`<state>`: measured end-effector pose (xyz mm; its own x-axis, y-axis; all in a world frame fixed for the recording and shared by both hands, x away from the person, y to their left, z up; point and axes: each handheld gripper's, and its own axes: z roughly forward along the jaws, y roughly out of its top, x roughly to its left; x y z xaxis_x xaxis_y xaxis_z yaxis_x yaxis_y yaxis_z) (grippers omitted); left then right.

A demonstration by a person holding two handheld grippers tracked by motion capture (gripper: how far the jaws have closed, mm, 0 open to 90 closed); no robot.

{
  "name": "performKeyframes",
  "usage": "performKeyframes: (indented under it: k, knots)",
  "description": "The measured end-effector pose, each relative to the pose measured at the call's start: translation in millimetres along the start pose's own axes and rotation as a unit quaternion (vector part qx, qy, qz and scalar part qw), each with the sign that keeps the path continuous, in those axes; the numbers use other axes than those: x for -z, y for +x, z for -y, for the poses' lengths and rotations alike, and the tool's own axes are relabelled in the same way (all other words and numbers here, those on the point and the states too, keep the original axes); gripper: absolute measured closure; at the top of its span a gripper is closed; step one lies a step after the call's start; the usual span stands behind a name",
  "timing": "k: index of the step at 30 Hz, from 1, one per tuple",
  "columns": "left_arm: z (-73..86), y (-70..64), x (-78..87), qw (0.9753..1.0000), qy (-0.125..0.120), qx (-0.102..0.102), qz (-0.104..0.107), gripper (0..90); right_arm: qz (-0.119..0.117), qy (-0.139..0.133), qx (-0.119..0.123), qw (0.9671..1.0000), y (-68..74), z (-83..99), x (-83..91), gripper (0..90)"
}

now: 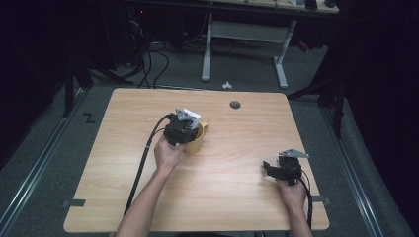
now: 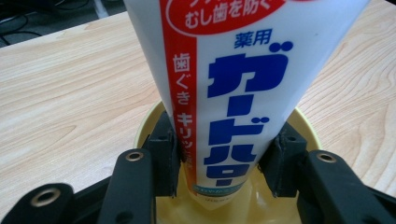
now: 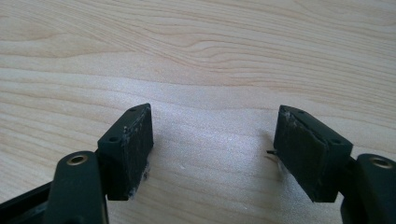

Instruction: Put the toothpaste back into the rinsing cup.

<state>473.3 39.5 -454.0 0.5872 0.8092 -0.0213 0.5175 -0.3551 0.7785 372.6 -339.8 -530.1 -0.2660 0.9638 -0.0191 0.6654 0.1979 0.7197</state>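
Forearms entering from the near table edge, one hand-held gripper each. Right gripper (image 1: 274, 170) near the near-right part of the wooden table (image 1: 237, 197), low over bare wood; jaws spread wide apart in the right gripper view, nothing between them, pale scuffing on the pads.

Farther in, left gripper (image 2: 219, 163) at table centre-left, clamped on a toothpaste tube (image 2: 224, 93). Pads pressing both flat sides of the tube low down, close to its cap end. Tube white with a red side band and blue Japanese lettering; long axis roughly upright, cap end down, wide crimped end up and leaning slightly away. Cap end sitting inside the mouth of a yellow cup (image 2: 306, 123), directly below and between the jaws; whether it touches the cup's bottom: cannot tell.

High view: same tube (image 1: 191, 116) poking up beyond the left gripper (image 1: 179, 132), same cup (image 1: 196, 140) upright under it, handle toward the far right.

Key relation, as judged: tube axis in line with cup opening, straight beneath the left gripper, so next move likely a short drop or release along that axis. Left hand on the job; right hand well apart, idle.

Count: grippers 2; toothpaste tubes 1; cups 1; tables 1 in use. Beyond the far edge: a white desk frame (image 1: 244, 47) and floor cables, dim.
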Motion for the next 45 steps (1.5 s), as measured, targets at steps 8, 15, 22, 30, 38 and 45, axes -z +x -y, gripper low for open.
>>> performKeyframes:
  k: [8, 15, 22, 30, 38, 45]
  knots:
    - [0.8, 0.8, -1.3, 1.0000, 0.000, 0.003, 0.000, 53.8, 0.000, 0.000, 0.000, 1.0000, 0.0, 0.0, 0.0, 28.5]
    - [2.1, 1.1, -4.1, 1.0000, 0.002, 0.008, -0.003, 52.9, 0.000, 0.000, 0.000, 1.0000, 0.0, 0.0, 0.0, 28.5]
    - [3.3, 0.7, -6.7, 0.9999, 0.006, 0.009, -0.004, 52.3, 0.000, 0.000, 0.000, 1.0000, 0.0, 0.0, 0.0, 28.5]
    - [3.2, 0.2, -6.9, 0.9999, 0.007, 0.007, -0.005, 51.7, 0.000, 0.000, 0.000, 1.0000, 0.0, 0.0, 0.0, 28.5]
    - [2.9, -1.2, -7.2, 0.9999, 0.013, -0.005, -0.008, 50.3, 0.000, 0.000, 0.000, 1.0000, 0.0, 0.0, 0.0, 28.5]
    - [2.6, -2.4, -7.9, 0.9997, 0.018, -0.013, -0.012, 48.2, 0.000, 0.000, 0.000, 1.0000, 0.0, 0.0, 0.0, 28.5]
